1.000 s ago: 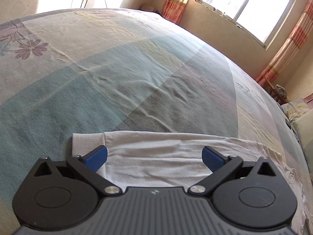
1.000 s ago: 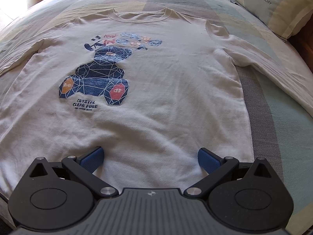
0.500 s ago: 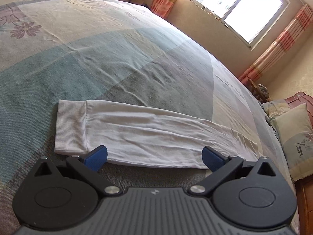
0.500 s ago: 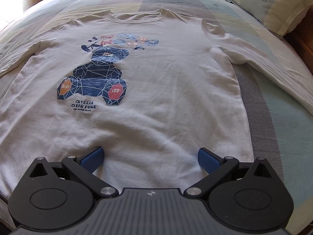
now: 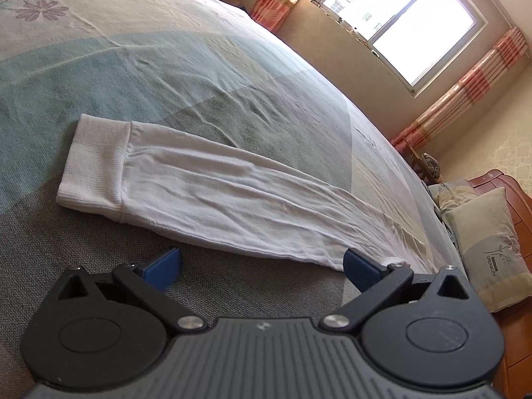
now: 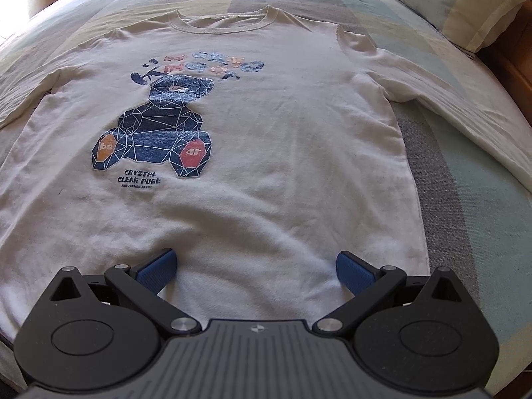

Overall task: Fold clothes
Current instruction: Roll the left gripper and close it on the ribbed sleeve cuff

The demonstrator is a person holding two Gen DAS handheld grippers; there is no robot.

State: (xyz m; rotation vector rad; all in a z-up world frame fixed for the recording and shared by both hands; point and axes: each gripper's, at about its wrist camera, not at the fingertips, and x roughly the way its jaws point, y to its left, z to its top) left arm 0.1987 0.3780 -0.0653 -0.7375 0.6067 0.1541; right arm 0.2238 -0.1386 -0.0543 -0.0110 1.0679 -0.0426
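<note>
A white long-sleeved sweatshirt [image 6: 266, 153] with a dark blue geometric bear print [image 6: 163, 133] lies flat and face up on the bed, collar away from me. In the left wrist view one sleeve [image 5: 232, 199] stretches across the bedspread, its ribbed cuff [image 5: 94, 169] at the left. My left gripper [image 5: 262, 266] hovers open just short of the sleeve's near edge, nothing between its blue pads. The right gripper [image 6: 256, 272] is open over the hem area of the sweatshirt body, holding nothing. The other sleeve [image 6: 465, 106] runs off to the right.
The bedspread [image 5: 166, 76] has blue, grey and beige blocks with flower prints. Pillows [image 6: 442, 3] lie at the head of the bed beside a wooden headboard [image 5: 518, 219]. A bright window [image 5: 405, 20] with striped curtains [image 5: 465, 89] is behind.
The left gripper has pulled back and tilted, so the whole sleeve and cuff now lie ahead of its pads instead of under them. The right gripper has edged slightly forward over the body.
</note>
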